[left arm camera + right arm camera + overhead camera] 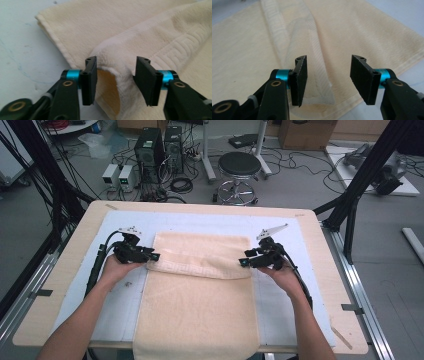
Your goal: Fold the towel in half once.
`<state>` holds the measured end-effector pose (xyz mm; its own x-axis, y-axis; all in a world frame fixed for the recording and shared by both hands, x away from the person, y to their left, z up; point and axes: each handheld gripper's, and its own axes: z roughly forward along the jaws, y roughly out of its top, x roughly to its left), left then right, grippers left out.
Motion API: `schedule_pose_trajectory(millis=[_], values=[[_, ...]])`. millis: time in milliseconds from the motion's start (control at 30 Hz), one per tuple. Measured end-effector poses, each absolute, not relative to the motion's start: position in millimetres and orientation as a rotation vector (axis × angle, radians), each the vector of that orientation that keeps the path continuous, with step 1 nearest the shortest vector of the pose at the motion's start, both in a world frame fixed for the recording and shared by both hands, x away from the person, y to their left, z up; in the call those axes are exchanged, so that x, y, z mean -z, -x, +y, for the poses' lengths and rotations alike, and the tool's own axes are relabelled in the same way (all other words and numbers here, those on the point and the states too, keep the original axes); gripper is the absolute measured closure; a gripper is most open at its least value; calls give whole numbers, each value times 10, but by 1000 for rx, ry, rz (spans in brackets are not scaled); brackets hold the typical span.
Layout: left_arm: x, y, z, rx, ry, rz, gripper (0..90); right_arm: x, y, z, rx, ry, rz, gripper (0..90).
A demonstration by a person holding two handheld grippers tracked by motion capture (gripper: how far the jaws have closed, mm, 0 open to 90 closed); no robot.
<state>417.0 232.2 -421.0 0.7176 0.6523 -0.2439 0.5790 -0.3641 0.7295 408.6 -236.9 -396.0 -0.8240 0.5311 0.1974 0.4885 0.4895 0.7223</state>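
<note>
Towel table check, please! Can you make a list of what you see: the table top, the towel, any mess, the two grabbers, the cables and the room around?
Surface: wooden table under a pale blue mat.
Job's things: cream towel, far end folded back toward the person, near end hanging over the table's edge.
Clutter: nothing seen on the mat.
Grippers: left gripper open, a raised towel corner between its jaws, pads apart from it; right gripper open at the fold's other corner.
Cables: one trails from each gripper; many more lie on the floor.
Surroundings: black stool, computer towers, cardboard boxes.
</note>
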Motion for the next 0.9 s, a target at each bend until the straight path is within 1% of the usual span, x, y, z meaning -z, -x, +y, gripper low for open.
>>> schedule_pose_trajectory(millis=[33,133,200,233,267,333,467,533,567,700,800,833,900], values=[[4219,-4141,2318,-106,-2079,919,599,3966,-4058,-2372,-1278,-912,2679,460],[4232,-4049,2312,-95,-2098,872,745,4006,-3980,-2357,-1280,-898,2729,449],[4221,-3972,2310,-125,-2094,832,804,4046,-3933,-2335,-1259,-875,2755,452],[4215,-3929,2318,-135,-2087,823,820,4065,-3909,-2324,-1248,-868,2768,478],[4215,-3894,2331,-136,-2083,816,831,4087,-3885,-2319,-1239,-857,2784,526],[4215,-3813,2356,-130,-2086,799,835,4134,-3835,-2302,-1228,-847,2812,597],[4213,-3635,2385,-106,-2133,736,833,4147,-3736,-2214,-1187,-789,2933,610],[4205,-3547,2393,-79,-2134,718,790,4094,-3664,-2162,-1177,-735,2923,602],[4192,-3511,2403,-73,-2142,703,749,4063,-3629,-2142,-1182,-715,2911,598],[4129,-3368,2421,-112,-2174,664,610,4000,-3538,-2126,-1155,-696,2883,559],[4088,-3290,2452,-145,-2182,672,490,3995,-3464,-2162,-1174,-685,2844,557],[4081,-3263,2472,-142,-2181,665,466,4007,-3442,-2182,-1194,-695,2839,553],[4097,-3201,2507,-147,-2172,659,463,4043,-3390,-2223,-1189,-709,2823,549]])
